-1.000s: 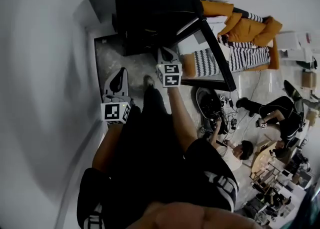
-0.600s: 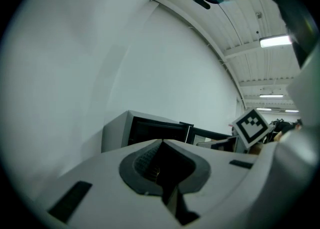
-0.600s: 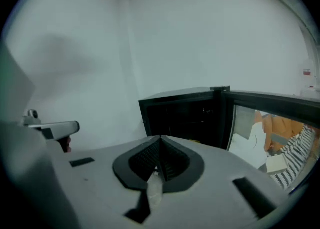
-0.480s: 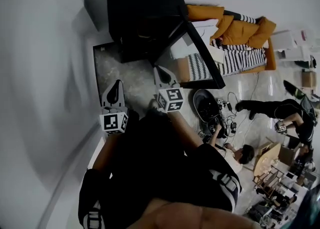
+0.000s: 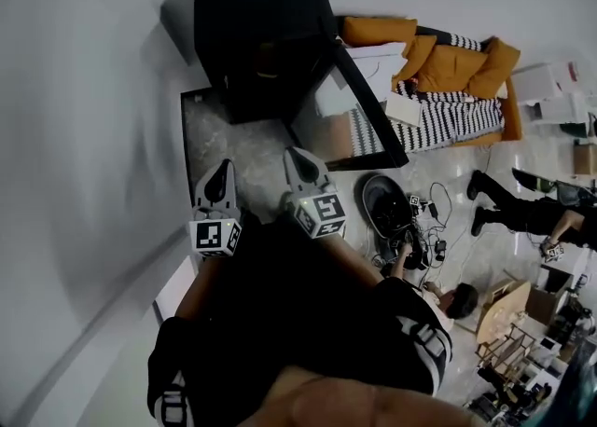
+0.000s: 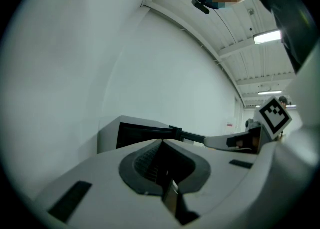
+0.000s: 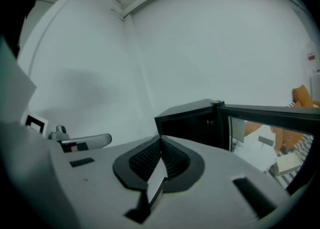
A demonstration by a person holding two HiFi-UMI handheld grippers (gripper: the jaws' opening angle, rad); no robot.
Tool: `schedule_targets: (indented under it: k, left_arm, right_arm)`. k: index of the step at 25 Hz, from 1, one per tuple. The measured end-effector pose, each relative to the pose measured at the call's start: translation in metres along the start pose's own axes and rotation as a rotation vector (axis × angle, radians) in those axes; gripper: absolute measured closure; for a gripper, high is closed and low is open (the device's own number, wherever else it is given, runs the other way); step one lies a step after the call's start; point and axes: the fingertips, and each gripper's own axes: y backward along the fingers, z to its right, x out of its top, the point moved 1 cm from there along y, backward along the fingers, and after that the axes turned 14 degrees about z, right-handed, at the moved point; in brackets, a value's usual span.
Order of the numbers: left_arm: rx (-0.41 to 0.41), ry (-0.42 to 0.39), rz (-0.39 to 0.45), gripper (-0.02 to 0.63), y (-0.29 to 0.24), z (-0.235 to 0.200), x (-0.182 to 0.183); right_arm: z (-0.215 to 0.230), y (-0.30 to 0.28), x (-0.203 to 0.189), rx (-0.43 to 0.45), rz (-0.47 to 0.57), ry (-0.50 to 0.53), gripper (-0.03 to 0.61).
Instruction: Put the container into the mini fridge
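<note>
I am holding both tools low in front of the mini fridge point(image 5: 256, 6), which is standing on the floor point(image 5: 233, 141) against the white wall point(image 5: 84, 136). Its door point(image 5: 359, 108) is hanging wide open toward my right. The left gripper point(image 5: 222, 167) is pointing at the fridge from well short of it. In its own view its jaws are pressing together at the tip point(image 6: 161, 144) with nothing between them. The right gripper point(image 5: 298, 160) is hovering just beside it, a little nearer the open door. Its jaws are likewise meeting at the tip point(image 7: 160, 139), and they are carrying nothing. From the right gripper view I am looking into the fridge's open front point(image 7: 192, 120), past the edge of the door point(image 7: 270, 115), but the inside is showing only black. I cannot tell where the container is sitting, since no view is showing it clearly. Beyond the door an orange sofa point(image 5: 448, 57) is standing, and a person point(image 5: 438, 299) is sitting on the floor among cables
</note>
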Motion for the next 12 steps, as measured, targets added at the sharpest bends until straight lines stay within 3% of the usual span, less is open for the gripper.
schedule_targets:
  k: [12]
  left_arm:
    - [-0.041,-0.021,0.019,0.609,-0.006,0.018,-0.005]
  right_arm:
    - [0.012,0.024,0.009,-0.03,0.023,0.006,0.577]
